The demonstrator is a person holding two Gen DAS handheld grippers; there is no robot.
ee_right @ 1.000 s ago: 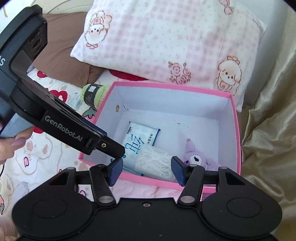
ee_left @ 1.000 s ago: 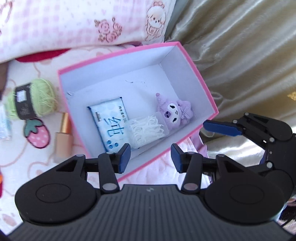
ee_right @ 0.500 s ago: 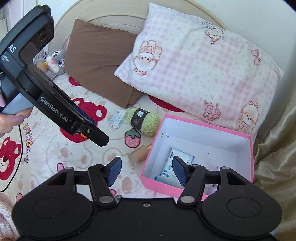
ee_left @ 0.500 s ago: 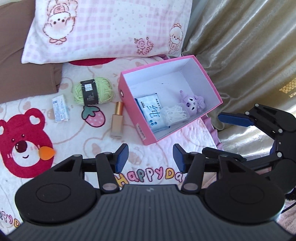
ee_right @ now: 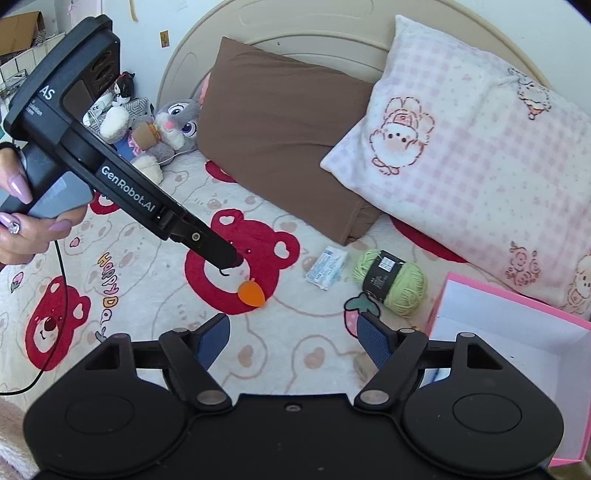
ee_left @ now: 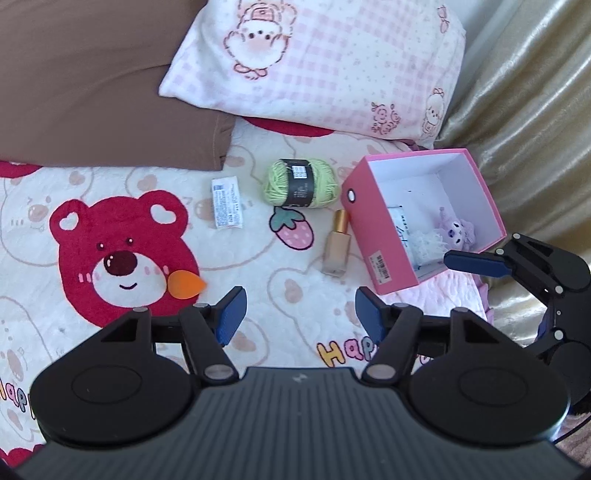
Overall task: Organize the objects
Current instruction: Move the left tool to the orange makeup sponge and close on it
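A home bedroom: a bed with a curved headboard (ee_right: pixel 295 22), brown pillow (ee_right: pixel 280 136), pink checked pillow (ee_right: pixel 461 177), bear-print blanket (ee_left: pixel 122 258) and plush rabbit (ee_right: pixel 173 125) beside the headboard.

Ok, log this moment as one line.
left gripper: opening, empty | right gripper: opening, empty | pink box: plush, tissue pack inside | on blanket: yarn, bottle, packet

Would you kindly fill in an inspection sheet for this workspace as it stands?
Surface: bear-print blanket on a bed.
Job's things: pink box holds a purple plush; outside it lie green yarn, foundation bottle, white packet, orange makeup sponge.
Clutter: stuffed toys by the headboard.
Grippers: left hand-held gripper and right hand-held gripper both opening, nothing between the jaws.
Cables: black cable below the hand.
Surroundings: brown pillow, pink pillow, curtain.
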